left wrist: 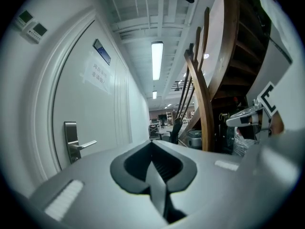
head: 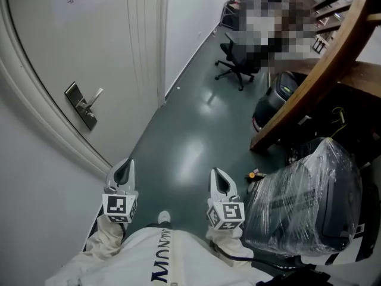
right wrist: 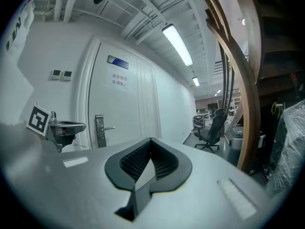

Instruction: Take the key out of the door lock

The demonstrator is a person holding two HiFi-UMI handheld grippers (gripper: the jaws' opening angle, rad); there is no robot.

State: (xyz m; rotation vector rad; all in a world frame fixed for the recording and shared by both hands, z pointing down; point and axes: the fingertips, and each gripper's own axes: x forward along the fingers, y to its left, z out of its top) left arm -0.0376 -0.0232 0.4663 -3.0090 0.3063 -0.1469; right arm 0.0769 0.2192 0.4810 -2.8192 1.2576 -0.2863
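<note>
Both claws ride low and level in front of the body, carried rather than working. The left gripper (head: 123, 171) has its jaws pressed together on nothing, and the right gripper (head: 221, 182) is the same, closed and empty. Just to the right of the right claw a plastic-wrapped bundle (head: 309, 195) crowds in, so that side is tight. Ahead of both lies open green floor (head: 190, 130). Ahead and left of the left claw, the lock plate (head: 81, 105) and its lever handle (head: 95, 94) sit on the white door (head: 71, 46). The key is too small to make out. This looks like the approach only. Far right stand a wooden stair beam (head: 324, 70) and an office chair (head: 238, 61).
</note>
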